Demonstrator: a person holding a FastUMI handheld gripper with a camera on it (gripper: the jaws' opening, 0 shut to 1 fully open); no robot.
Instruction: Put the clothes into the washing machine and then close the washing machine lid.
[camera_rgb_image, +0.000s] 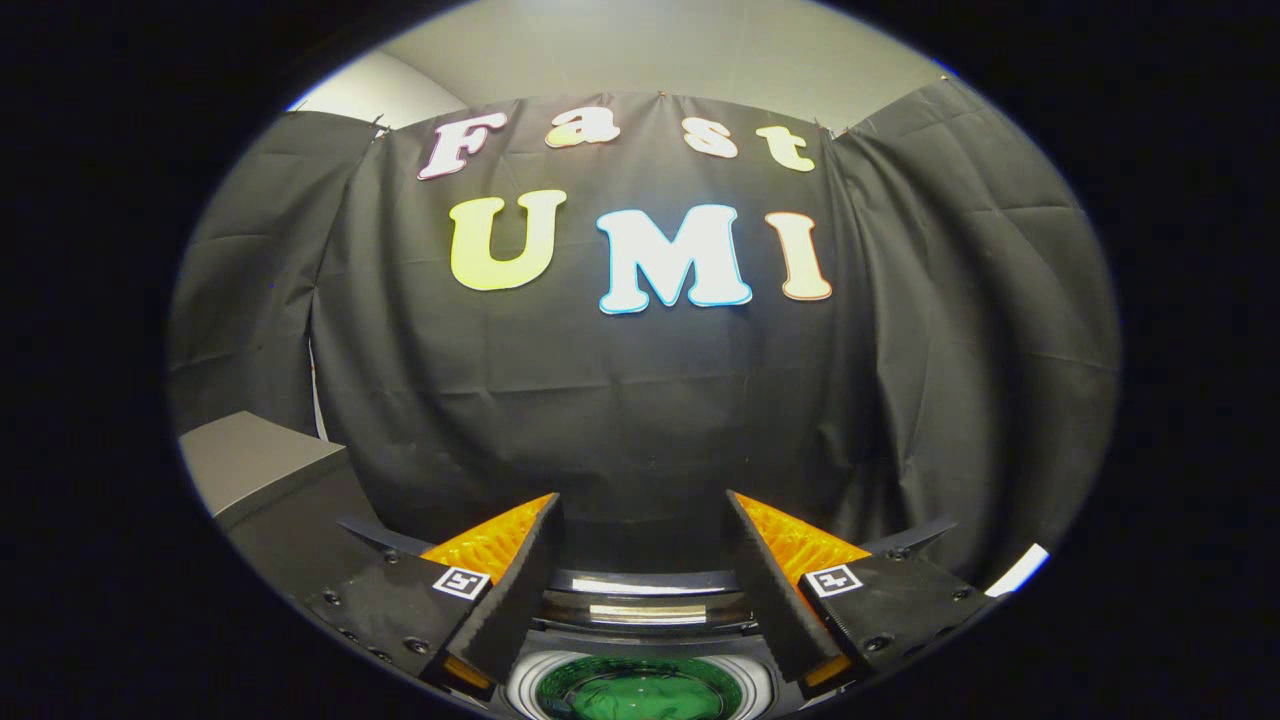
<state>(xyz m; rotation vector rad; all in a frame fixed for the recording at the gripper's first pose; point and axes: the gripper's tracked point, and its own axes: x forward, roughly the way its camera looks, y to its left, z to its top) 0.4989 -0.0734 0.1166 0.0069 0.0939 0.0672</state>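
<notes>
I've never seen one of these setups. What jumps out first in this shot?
The hand-held gripper first: its two fingers stand apart with nothing between them. In the gap, low and close, sits the washing machine, its round opening showing something green inside. Beyond the fingers hangs the black cloth wall, and a grey box stands off to one side.

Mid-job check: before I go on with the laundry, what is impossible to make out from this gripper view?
- Washing machine: mostly hidden between and below the open jaws of the gripper; its body is cut off.
- Green contents in the round opening: cut off below; clothes or not, cannot tell.
- Lid: open or closed, unclear.
- Grey box beside the booth wall: partly cut off, nature unclear.
</notes>
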